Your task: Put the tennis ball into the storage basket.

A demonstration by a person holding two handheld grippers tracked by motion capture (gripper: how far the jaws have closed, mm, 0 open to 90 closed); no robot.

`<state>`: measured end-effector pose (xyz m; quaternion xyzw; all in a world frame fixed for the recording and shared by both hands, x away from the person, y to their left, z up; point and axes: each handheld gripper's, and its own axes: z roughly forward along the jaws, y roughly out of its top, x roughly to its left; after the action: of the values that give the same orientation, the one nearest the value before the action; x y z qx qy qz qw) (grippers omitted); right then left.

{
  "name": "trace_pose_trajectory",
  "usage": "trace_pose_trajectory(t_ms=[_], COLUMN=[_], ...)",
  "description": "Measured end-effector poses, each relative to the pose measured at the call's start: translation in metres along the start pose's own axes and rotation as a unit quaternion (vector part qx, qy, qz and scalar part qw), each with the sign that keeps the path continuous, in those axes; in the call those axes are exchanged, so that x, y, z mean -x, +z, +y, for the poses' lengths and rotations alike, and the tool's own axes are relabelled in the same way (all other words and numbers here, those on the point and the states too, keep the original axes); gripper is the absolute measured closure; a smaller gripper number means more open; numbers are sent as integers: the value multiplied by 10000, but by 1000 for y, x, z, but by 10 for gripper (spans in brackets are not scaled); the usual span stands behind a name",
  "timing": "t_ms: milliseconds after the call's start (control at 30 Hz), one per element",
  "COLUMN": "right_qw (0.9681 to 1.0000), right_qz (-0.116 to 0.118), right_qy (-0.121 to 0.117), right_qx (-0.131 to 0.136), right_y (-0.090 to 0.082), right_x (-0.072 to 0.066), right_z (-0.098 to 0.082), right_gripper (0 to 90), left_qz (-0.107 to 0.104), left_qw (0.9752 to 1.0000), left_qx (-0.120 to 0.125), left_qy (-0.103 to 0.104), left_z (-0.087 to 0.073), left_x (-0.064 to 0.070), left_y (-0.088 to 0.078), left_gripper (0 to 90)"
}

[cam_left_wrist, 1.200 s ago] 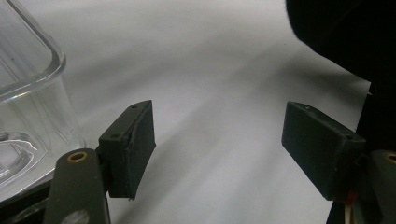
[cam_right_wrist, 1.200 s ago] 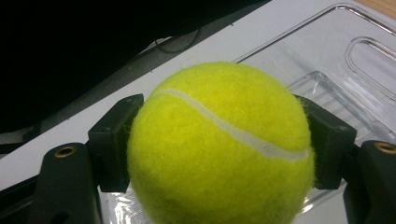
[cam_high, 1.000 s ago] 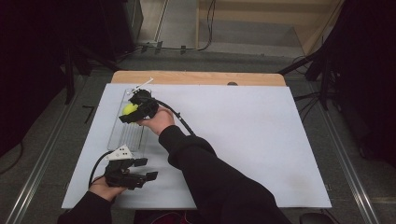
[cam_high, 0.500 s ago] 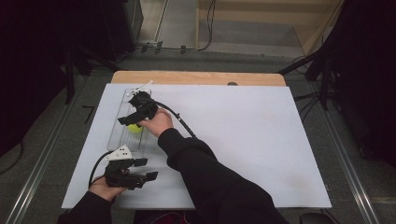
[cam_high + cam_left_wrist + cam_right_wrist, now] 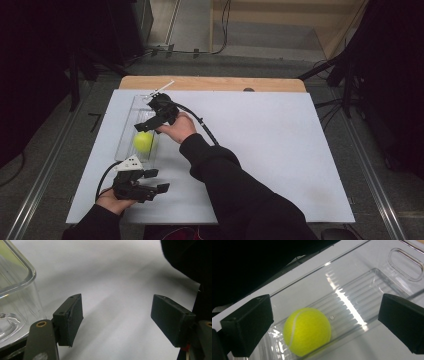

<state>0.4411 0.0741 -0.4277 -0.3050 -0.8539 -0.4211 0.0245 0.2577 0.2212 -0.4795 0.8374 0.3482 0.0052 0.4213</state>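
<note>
Both tongs, left (image 5: 159,188) and right (image 5: 146,125), gape; one tennis ball (image 5: 143,142) in one clear tray (image 5: 126,131).

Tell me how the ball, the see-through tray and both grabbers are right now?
tennis ball: lying loose in the tray, not held.
clear tray: upright on the white table, ball inside.
right gripper: jaws just opened wide, above the tray, nothing between them.
left gripper: open, empty, beside the tray's near end.

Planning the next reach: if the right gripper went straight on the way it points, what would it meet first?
Most likely the tennis ball, lying in the clear plastic tray between the right gripper's open jaws. Depth is hard to judge; it might meet the tray floor beside the ball instead.
</note>
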Motion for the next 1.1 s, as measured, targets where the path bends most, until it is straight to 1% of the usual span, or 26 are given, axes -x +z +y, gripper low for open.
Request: trace_pose_trajectory(t_ms=[67,133,300,367,433,467,567,600,700,767,967,1100], right_qw=[10000,10000,10000,10000,10000,9999,10000,10000,10000,10000,9999,9999], right_qz=[9,13,29,7,53,76,42,32,7,-28,-17,-53], right_qy=[27,5,-7,-50,-65,-65,-19,-2,-24,11,81,56], right_qx=[-30,-22,-71,-73,-50,-36,-23,-16,-53,-68,-68,-118], right_y=[-5,-8,-19,-24,-29,-31,-39,-41,-48,-53,-63,-68], right_x=[2,3,5,7,9,11,14,15,16,16,20,19], right_z=[-3,-6,-12,-16,-19,-21,-28,-29,-35,-39,-51,-58], right_gripper=[0,0,0,0,0,0,0,0,0,0,0,0], left_qz=[-6,0,-38,-17,-19,-6,37,48,48,43,63,72], left_qw=[10000,10000,9999,9999,9999,9999,9999,9999,9999,9999,9999,9999], left_qx=[5,11,10,6,16,19,64,91,64,57,43,58], left_qy=[-7,-20,-131,-103,-99,-101,-90,-85,-110,-119,-115,-108], left_z=[0,0,0,0,0,1,1,1,2,1,2,2], left_x=[0,0,-1,0,0,0,0,0,0,0,1,1], left_y=[0,0,0,0,0,0,-2,-2,-2,-2,0,0], left_gripper=[262,262,262,262,261,261,262,263,263,264,263,263])
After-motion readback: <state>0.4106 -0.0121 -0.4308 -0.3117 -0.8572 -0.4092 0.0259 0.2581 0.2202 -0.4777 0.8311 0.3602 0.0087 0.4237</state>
